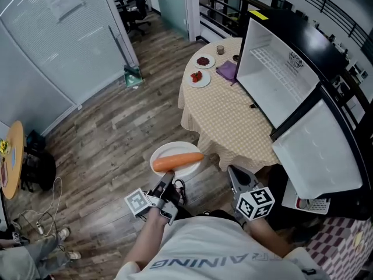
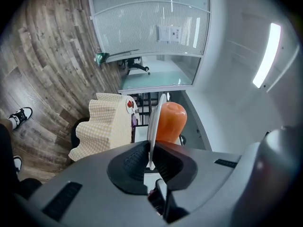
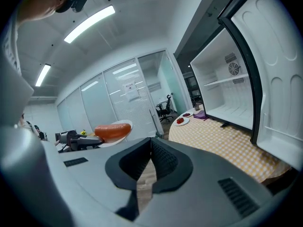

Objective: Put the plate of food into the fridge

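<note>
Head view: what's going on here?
A person holds a white plate with a carrot on it, its rim clamped in the left gripper. The right gripper is shut and empty. The plate is over the floor, short of the table where the fridge stands with its door open.

Checkered tablecloth is draping over a round table, with two small dishes of red stuff and a purple cloth sitting on it. An office chair is standing further back on the wood floor.
</note>
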